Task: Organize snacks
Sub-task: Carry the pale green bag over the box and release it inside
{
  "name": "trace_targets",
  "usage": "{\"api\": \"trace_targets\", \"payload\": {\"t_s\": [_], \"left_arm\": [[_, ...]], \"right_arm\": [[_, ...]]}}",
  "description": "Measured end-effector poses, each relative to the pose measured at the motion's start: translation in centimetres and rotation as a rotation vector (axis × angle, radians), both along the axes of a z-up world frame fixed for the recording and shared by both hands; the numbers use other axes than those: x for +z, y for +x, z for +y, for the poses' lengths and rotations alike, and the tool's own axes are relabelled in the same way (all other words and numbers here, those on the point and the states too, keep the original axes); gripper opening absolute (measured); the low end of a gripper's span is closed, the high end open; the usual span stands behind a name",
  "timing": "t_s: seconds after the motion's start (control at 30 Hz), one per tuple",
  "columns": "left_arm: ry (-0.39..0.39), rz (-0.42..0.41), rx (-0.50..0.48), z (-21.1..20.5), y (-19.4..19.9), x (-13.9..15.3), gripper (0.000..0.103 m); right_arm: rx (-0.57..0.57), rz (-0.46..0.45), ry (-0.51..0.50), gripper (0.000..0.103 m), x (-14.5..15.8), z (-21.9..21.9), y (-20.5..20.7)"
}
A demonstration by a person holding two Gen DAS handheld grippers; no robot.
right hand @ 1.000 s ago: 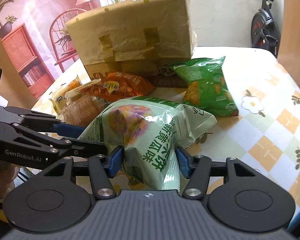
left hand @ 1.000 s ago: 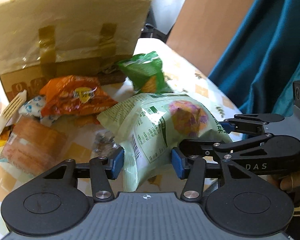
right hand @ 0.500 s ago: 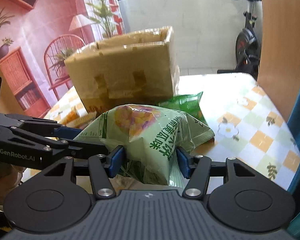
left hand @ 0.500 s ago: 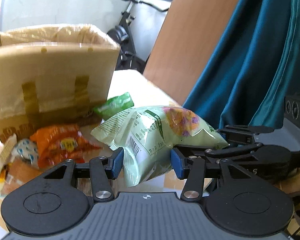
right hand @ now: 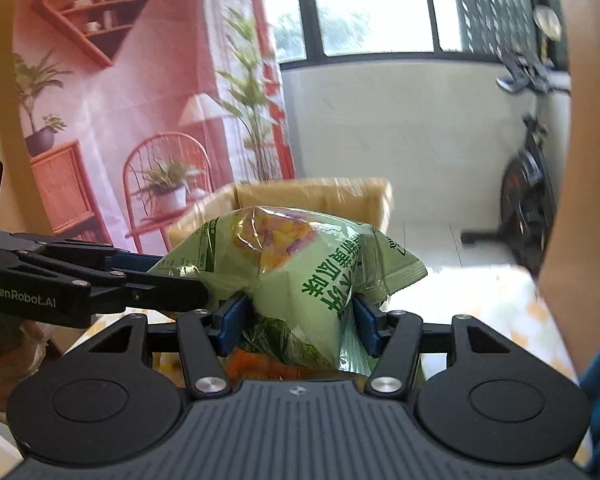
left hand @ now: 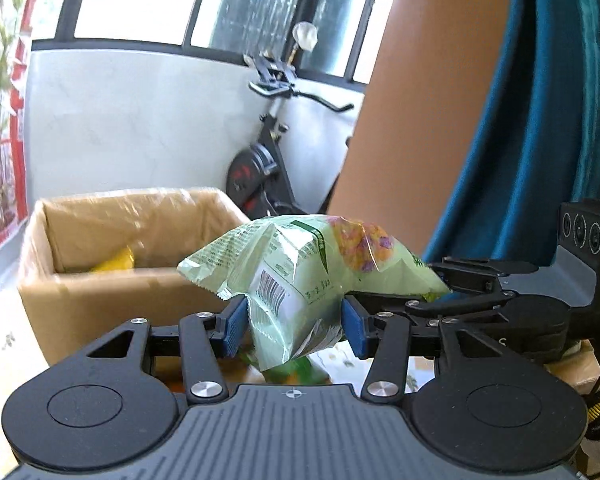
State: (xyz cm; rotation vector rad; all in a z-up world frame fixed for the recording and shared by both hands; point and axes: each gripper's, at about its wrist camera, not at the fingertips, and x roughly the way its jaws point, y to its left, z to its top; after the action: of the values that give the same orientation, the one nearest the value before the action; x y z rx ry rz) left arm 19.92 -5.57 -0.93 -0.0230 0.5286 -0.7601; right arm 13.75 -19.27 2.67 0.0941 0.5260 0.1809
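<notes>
Both tongs, left tongs (left hand: 293, 326) and right tongs (right hand: 299, 325), are clamping the pale green snack bag (left hand: 300, 276), now lifting it clear of the worktop, level with the open cardboard box (left hand: 100, 264), ready for dropping in.

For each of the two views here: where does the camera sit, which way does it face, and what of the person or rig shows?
Left wrist: sits behind the left hand-held gripper, facing the open cardboard box and exercise bike; the right hand-held gripper enters from the right.
Right wrist: sits behind the right hand-held gripper, facing box and window; the left one and a hand show at left.
Shared: the light green snack bag, clamped by both, plus box and bike.
</notes>
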Motion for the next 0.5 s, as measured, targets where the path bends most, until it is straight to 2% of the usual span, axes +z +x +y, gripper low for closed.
{"api": "trace_targets", "payload": {"t_s": [0.2, 0.3, 0.5], "left_arm": [[-0.053, 0.035, 0.014, 1.3, 3.8, 1.6, 0.052], [-0.028, 0.011, 0.039, 0.8, 5.6, 1.6, 0.052], [-0.053, 0.077, 0.117, 0.4, 11.9, 0.4, 0.052]], "right_arm": [[0.051, -0.046, -0.02, 0.059, 2.1, 0.7, 4.7], [0.078, -0.066, -0.025, 0.059, 2.4, 0.8, 7.3], [0.07, -0.036, -0.053, 0.059, 0.7, 1.0, 14.1]]}}
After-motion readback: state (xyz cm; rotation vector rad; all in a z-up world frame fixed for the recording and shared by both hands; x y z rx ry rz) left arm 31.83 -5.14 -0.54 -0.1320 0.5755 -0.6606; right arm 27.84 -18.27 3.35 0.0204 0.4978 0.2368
